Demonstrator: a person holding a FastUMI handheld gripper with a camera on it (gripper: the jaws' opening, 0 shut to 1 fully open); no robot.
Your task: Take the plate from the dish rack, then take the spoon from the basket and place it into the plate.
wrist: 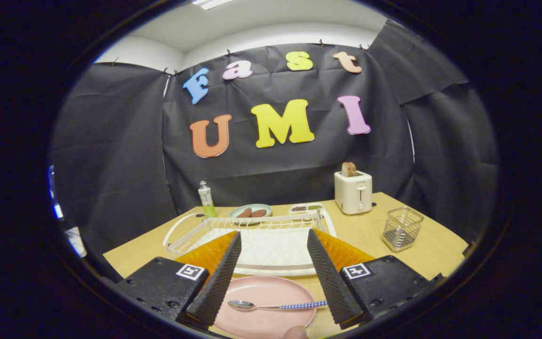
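A pink plate [266,306] lies on the wooden table [360,230] between my two fingers, close below the camera. A spoon [271,306] with a silver bowl and a blue-white checked handle rests across the plate, its handle toward the right finger [330,278]. My gripper [271,301] stands open above the plate, the fingers wide apart and holding nothing. Just beyond the plate sits the white wire dish rack [252,235] on its white tray. The wire basket [402,228] stands empty beyond the right finger.
A white toaster [353,190] with bread in it stands at the back right. Behind the rack are a grey plate with brown food [251,212], a small divided dish [306,207] and a green-white bottle [206,198]. A fingertip [295,333] shows by the plate's near rim.
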